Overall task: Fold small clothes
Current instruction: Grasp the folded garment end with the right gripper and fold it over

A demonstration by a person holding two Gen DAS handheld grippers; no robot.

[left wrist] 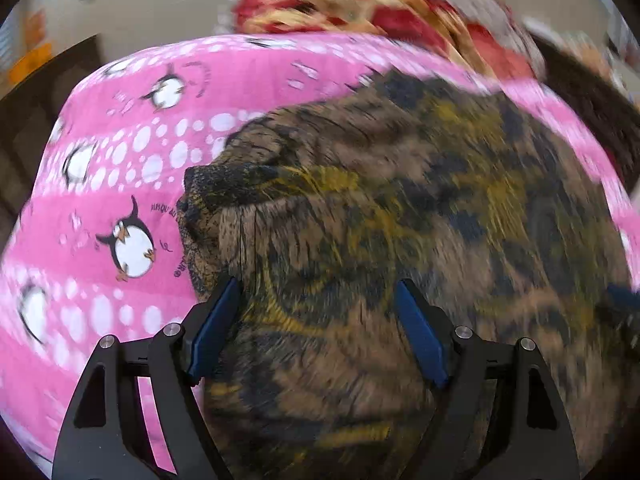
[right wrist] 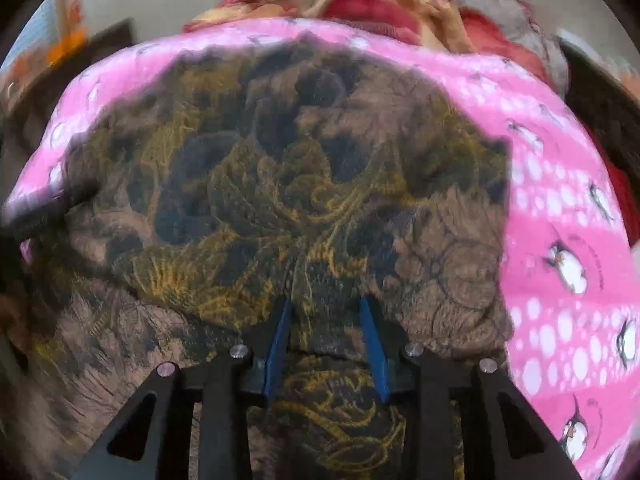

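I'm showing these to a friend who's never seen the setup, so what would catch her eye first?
Probably the bright pink sheet printed with penguins and white dots, spread under everything. Next, the brown cloth with dark and yellow swirls lying on it, filling most of both views. Beyond them, at the top, sits a red and orange heap of fabric. The right tongs pinch a fold of the brown cloth, while the left tongs are spread wide over it.

Your left gripper (left wrist: pixel 318 304): black angular linkage frames with triangular cutouts, round silver screw heads at the pivots, flat blue pads (left wrist: pixel 420 332) lining the inner finger faces. Your right gripper (right wrist: pixel 326 320): same black frame, silver screws, blue pads (right wrist: pixel 374 344).
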